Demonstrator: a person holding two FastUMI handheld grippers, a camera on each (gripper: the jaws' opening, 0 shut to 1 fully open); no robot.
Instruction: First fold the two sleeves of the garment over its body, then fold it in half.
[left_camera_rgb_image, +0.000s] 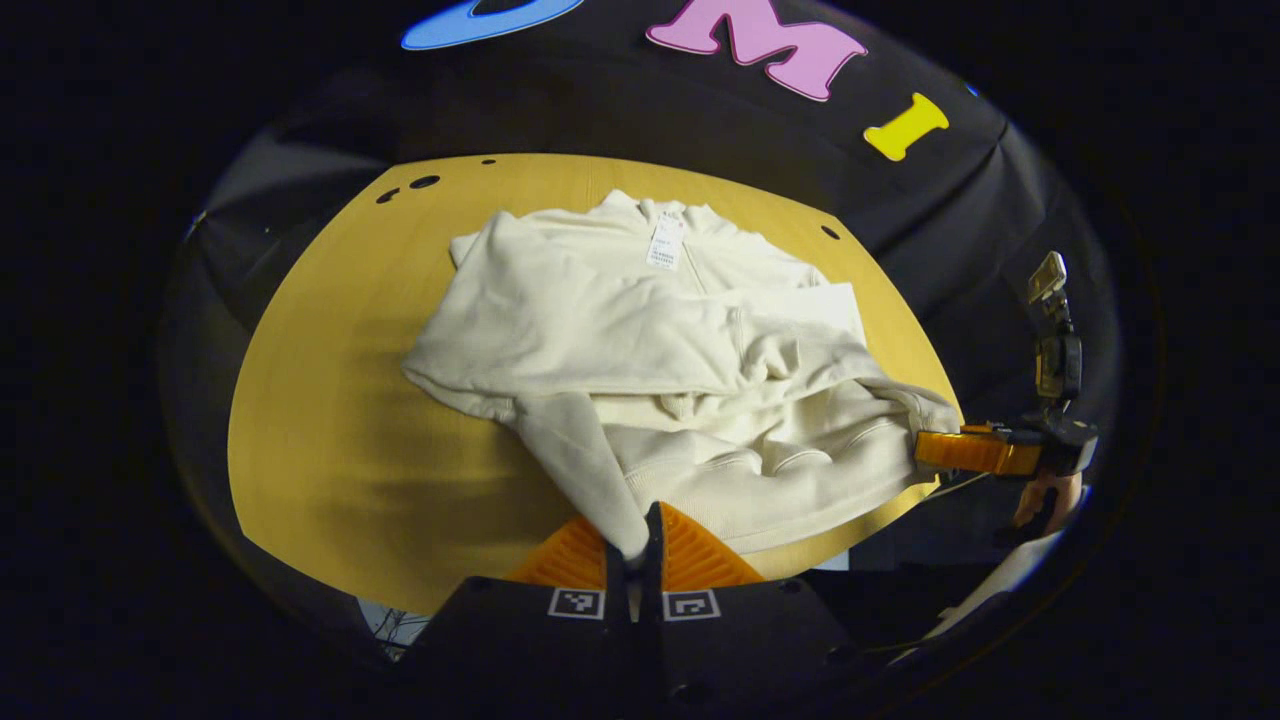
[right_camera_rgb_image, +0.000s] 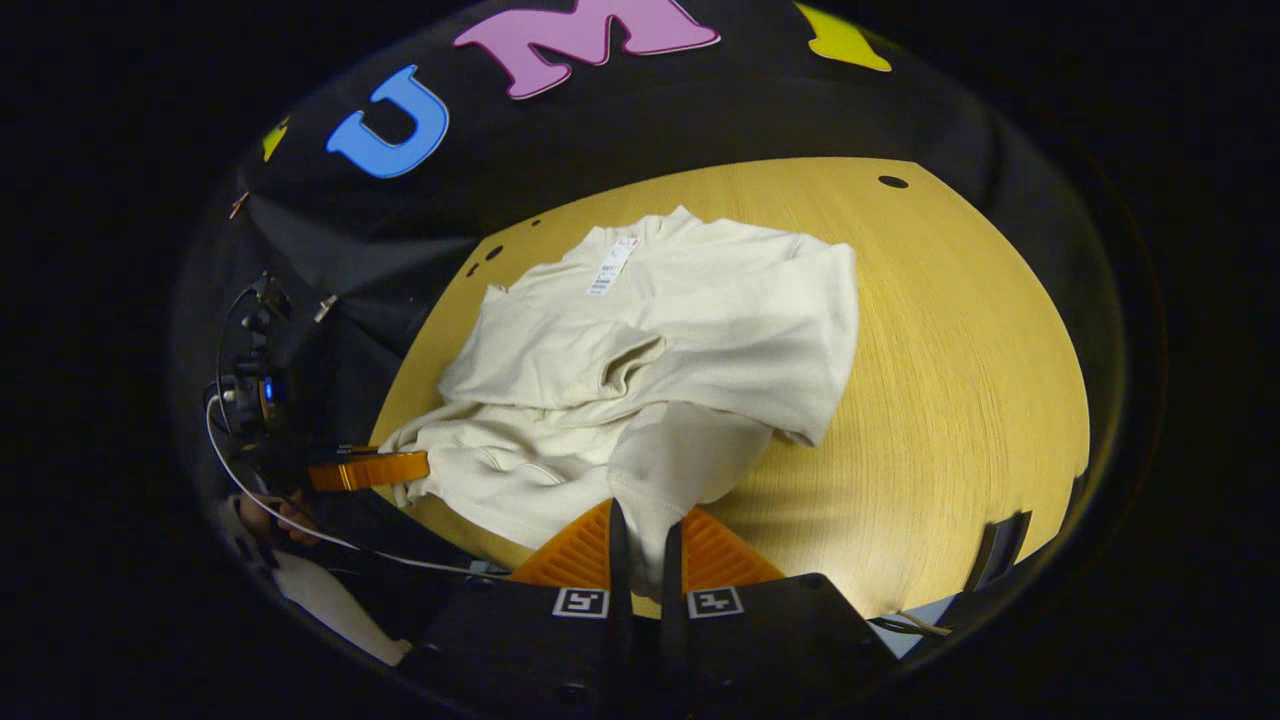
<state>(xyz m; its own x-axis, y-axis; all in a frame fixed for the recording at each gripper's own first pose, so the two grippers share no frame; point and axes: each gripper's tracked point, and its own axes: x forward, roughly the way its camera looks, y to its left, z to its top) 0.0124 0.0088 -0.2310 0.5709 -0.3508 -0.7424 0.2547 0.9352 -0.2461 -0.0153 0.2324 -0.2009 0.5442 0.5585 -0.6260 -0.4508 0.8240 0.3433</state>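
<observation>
On the wooden table (left_camera_rgb_image: 330, 420) your cream garment (left_camera_rgb_image: 620, 320) lies collar w/ tag (left_camera_rgb_image: 666, 242) at 12 o'clock, both sleeves already across the body & lower half rumpled toward 6. Your left gripper (left_camera_rgb_image: 633, 545) at 6 o'clock in left gripper view has jaws nearly closed, pinching a strip of hem fabric. Your right gripper (right_camera_rgb_image: 642, 545), 6 o'clock in right gripper view, is likewise clamped on the hem w/ a narrow gap; it also shows at 3–4 o'clock in left gripper view, at the garment's corner.
</observation>
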